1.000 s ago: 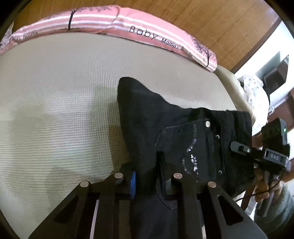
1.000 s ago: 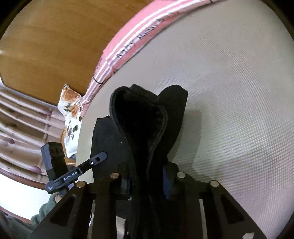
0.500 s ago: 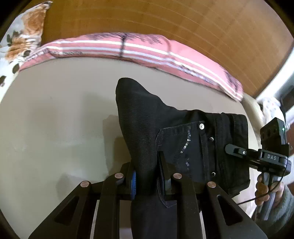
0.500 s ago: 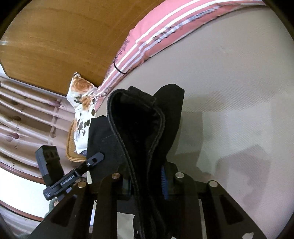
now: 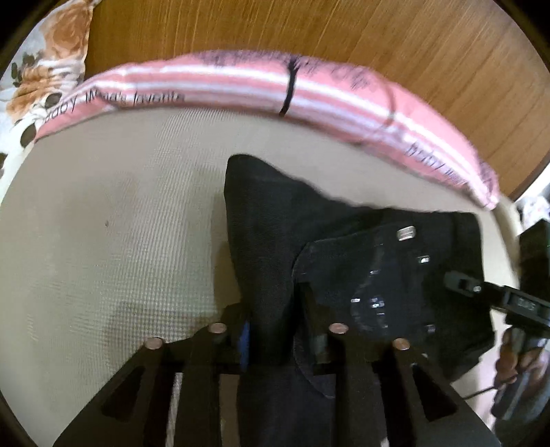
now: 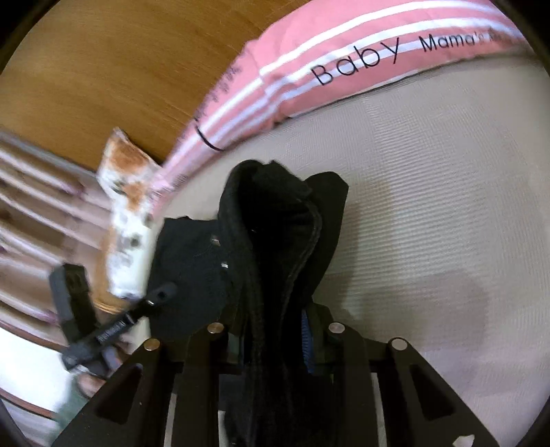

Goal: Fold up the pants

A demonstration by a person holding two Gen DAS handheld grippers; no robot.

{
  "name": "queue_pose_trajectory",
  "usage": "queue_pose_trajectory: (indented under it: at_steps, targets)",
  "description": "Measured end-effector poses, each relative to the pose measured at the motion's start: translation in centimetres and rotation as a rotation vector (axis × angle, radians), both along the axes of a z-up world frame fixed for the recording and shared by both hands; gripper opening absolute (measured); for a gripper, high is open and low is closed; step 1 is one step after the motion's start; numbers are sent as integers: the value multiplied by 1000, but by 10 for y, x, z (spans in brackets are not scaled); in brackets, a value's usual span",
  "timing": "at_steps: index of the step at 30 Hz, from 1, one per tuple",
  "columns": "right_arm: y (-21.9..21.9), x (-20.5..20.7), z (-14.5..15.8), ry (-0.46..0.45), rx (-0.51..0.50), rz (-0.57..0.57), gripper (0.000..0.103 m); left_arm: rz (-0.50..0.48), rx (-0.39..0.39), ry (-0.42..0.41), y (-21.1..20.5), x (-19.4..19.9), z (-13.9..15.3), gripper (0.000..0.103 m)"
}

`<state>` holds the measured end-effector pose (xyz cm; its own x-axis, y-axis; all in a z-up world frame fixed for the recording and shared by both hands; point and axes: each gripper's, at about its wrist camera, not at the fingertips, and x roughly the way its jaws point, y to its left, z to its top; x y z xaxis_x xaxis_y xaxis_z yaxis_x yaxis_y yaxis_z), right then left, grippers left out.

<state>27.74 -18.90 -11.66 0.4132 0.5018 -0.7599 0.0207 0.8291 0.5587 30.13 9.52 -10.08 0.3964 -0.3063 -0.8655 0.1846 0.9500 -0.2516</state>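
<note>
1. Beige woven mattress (image 5: 103,240), with a wooden headboard (image 5: 343,31) and a pink striped pillow (image 5: 240,82) at the far edge.
2. Black pants (image 5: 275,240), bunched on the mattress between my two grippers.
3. Left gripper (image 5: 278,330): jaws opening, fabric between them, pads seemingly touching it.
4. Right gripper (image 6: 275,330): jaws opening, a thick fold between them.
5. Floral cushion (image 6: 127,220), far left.
</note>
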Motion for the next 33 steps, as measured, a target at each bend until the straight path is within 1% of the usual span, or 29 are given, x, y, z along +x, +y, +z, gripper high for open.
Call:
queue_pose_trajectory:
  at_steps: [1, 2, 3, 4, 7, 9, 11, 14, 15, 17, 18, 20, 22, 24, 25, 26, 29, 30, 31, 32, 33]
  targets:
    - [2, -2, -2, -11, -49, 6, 43, 7, 12, -12, 0, -2, -3, 40]
    - [4, -4, -2, -21, -82, 10, 50, 12, 21, -38, 0, -6, -4, 41]
    - [4, -6, -3, -27, -103, 10, 53, 14, 27, -64, 0, -11, -3, 43]
    - [4, -9, -2, -30, -119, 8, 55, 20, 36, -73, 0, -13, -3, 45]
    - [3, -17, 3, -36, -148, 0, 55, 44, 80, -96, -2, -26, -1, 46]
    - [2, -27, 9, -55, -171, 0, 55, 52, 129, -119, -4, -39, 3, 47]
    - [2, -44, 17, -74, -201, -1, 55, 65, 189, -144, -8, -56, 8, 47]
    - [3, -70, 25, -100, -233, -6, 55, 81, 236, -167, -12, -76, 16, 47]
    - [3, -76, 27, -108, -243, -1, 55, 91, 246, -172, -12, -84, 19, 48]
    - [7, -86, 26, -107, -277, 4, 58, 105, 264, -175, -14, -97, 24, 48]
    - [8, -89, 24, -100, -309, 5, 59, 113, 278, -177, -15, -104, 27, 51]
    - [7, -91, 25, -96, -317, -2, 60, 112, 294, -189, -19, -117, 34, 56]
    - [9, -93, 30, -96, -338, -16, 60, 114, 309, -205, -22, -131, 41, 59]
    - [15, -102, 43, -129, -367, -15, 60, 120, 307, -216, -23, -145, 50, 61]
    - [20, -108, 50, -150, -390, -12, 63, 126, 300, -220, -23, -151, 55, 61]
    - [25, -114, 56, -172, -418, -10, 73, 134, 290, -226, -22, -157, 60, 62]
    - [42, -136, 76, -259, -476, 2, 86, 147, 286, -243, -24, -173, 71, 65]
    - [47, -143, 81, -274, -494, 5, 88, 149, 286, -245, -25, -177, 74, 65]
    - [53, -151, 86, -281, -508, 10, 94, 151, 281, -249, -26, -182, 77, 65]
    - [57, -157, 89, -287, -506, 15, 97, 153, 276, -252, -26, -187, 79, 65]
    - [62, -162, 92, -290, -507, 18, 97, 156, 273, -256, -26, -193, 82, 65]
